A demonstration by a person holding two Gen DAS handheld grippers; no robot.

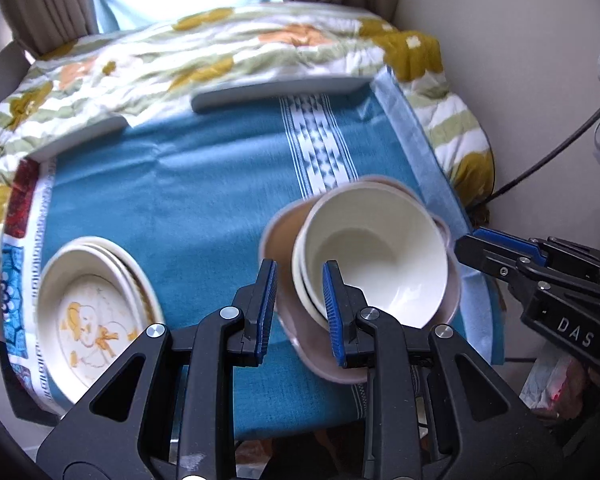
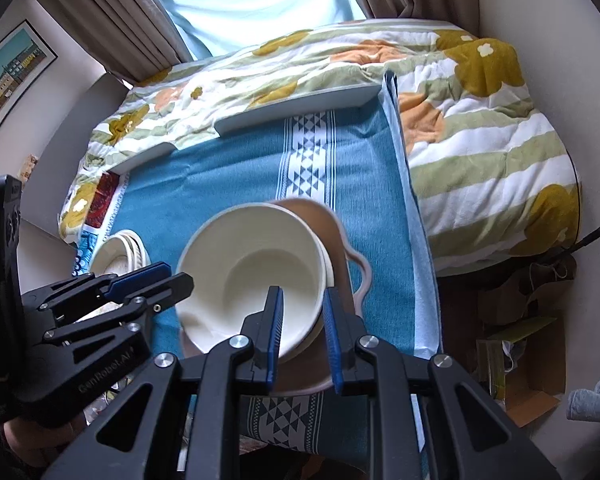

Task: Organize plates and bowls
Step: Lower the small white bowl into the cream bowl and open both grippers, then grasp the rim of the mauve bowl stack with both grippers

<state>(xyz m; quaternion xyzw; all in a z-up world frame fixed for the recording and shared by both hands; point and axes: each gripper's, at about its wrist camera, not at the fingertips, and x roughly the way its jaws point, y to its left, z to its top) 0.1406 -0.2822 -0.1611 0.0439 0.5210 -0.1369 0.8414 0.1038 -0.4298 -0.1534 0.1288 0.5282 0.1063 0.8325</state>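
The left gripper (image 1: 299, 308) has its blue pads set on either side of the near wall of the stacked white bowls (image 1: 374, 256): one pad outside, one inside the rim, pinching the wall. The right gripper (image 2: 303, 332) does the same from the other side, one pad down inside the top bowl, the other outside it, clamped on the rim. From each wrist view the other tool shows at the frame's edge, its jaws drawn together close by the stack.

The white bowls sit nested, at least two deep, inside a wider brownish-pink dish (image 1: 284, 240) with a wavy lip and a small looped handle. That dish rests on the blue cloth (image 1: 180, 192) toward its right edge, near a white patterned stripe.

Well apart, at the cloth's left edge, a second stack of cream plates (image 1: 96, 308) carries an orange-and-yellow drawing on the top one.

Beyond the cloth lies a flowered quilt (image 1: 220, 56) in mustard, green and peach, then brown curtains (image 2: 100, 20) and a bright window. A framed picture (image 2: 10, 76) hangs on the left wall.
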